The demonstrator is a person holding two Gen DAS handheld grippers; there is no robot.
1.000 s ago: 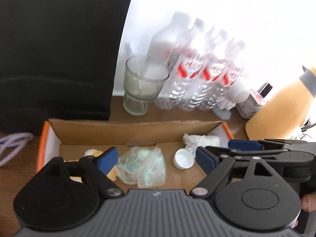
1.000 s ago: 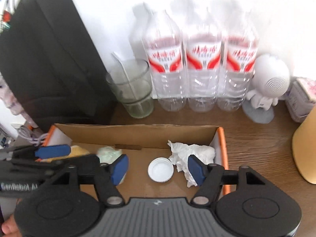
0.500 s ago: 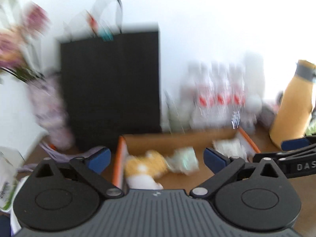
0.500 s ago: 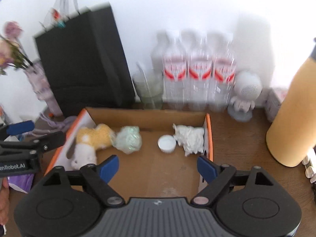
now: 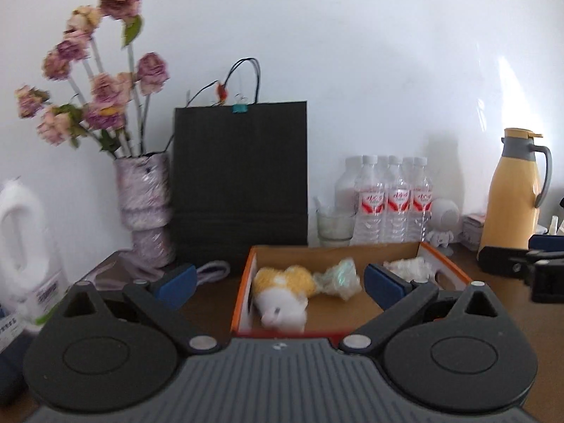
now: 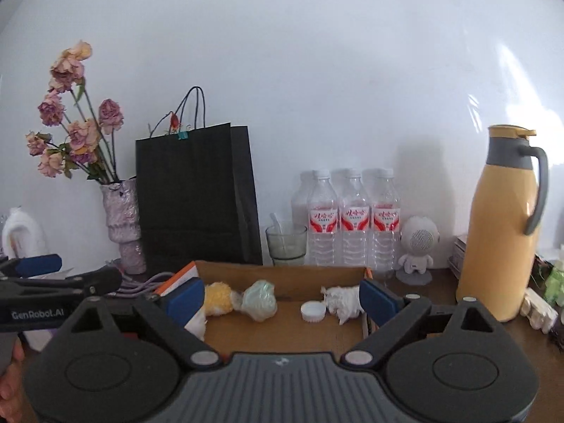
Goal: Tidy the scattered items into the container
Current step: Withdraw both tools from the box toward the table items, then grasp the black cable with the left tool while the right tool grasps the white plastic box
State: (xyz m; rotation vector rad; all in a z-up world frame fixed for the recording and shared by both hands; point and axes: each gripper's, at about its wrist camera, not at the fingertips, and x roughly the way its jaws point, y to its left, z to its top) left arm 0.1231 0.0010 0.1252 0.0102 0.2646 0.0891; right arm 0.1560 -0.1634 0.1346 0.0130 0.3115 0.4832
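An open cardboard box (image 5: pixel 243 282) with an orange rim sits on the brown table. Inside lie a yellow-and-white plush toy (image 5: pixel 282 292), a crumpled green wrapper (image 5: pixel 338 278) and a wad of white tissue (image 5: pixel 409 268). The right wrist view shows the same box (image 6: pixel 282 275) with the plush (image 6: pixel 218 298), wrapper (image 6: pixel 261 298), tissue (image 6: pixel 343 298) and a white bottle cap (image 6: pixel 312 312). My left gripper (image 5: pixel 278 282) hovers in front of the box, open wide and empty. My right gripper (image 6: pixel 281 298) is also back from the box, its jaws still opening with nothing between them.
Behind the box stand a black paper bag (image 5: pixel 239 176), a vase of dried flowers (image 5: pixel 144 204), a glass (image 6: pixel 285 243), three water bottles (image 6: pixel 352 218) and a white figurine (image 6: pixel 419 243). A yellow jug (image 6: pixel 504 232) stands right, a white detergent bottle (image 5: pixel 24 246) left.
Both grippers have drawn back from over the box, so the whole box and the back wall now show. Both pairs of jaws have spread wider.
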